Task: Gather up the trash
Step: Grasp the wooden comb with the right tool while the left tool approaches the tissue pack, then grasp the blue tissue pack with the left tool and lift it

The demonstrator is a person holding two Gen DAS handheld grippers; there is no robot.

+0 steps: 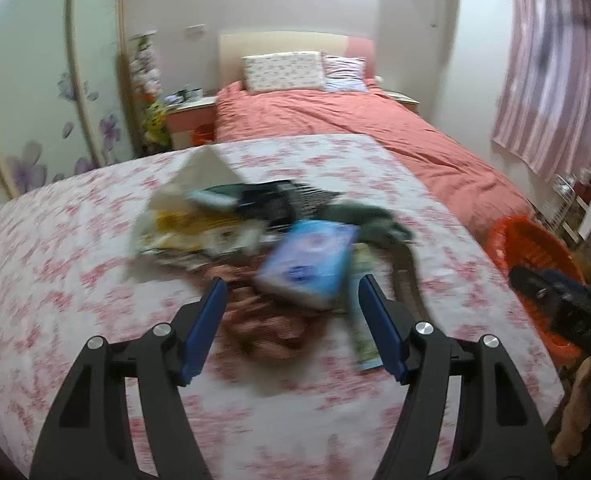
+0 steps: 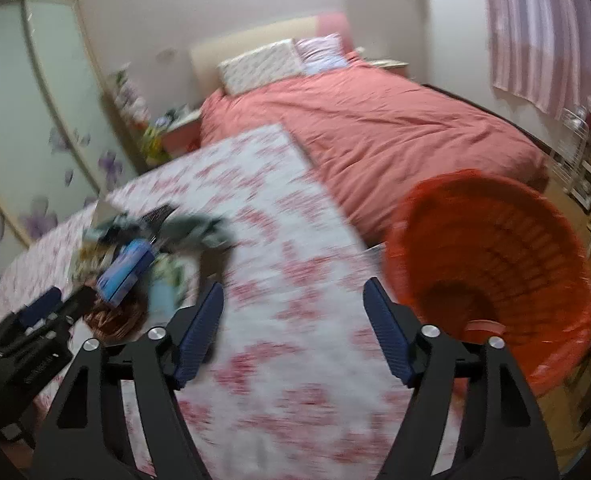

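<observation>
We find the left gripper (image 1: pixel 291 290) part open and empty above the trash pile (image 1: pixel 231 224), a blue packet (image 1: pixel 309 266) nearest its tips on the floral cloth (image 1: pixel 55 264). The right gripper (image 2: pixel 293 292), likewise gaping and empty, hangs beside the orange bin (image 2: pixel 491 264). Judgement: reaching stage; next, close on one item.

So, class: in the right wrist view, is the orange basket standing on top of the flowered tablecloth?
No: the orange basket sits beside the flowered tablecloth, past its right edge and lower, by the bed.
</observation>
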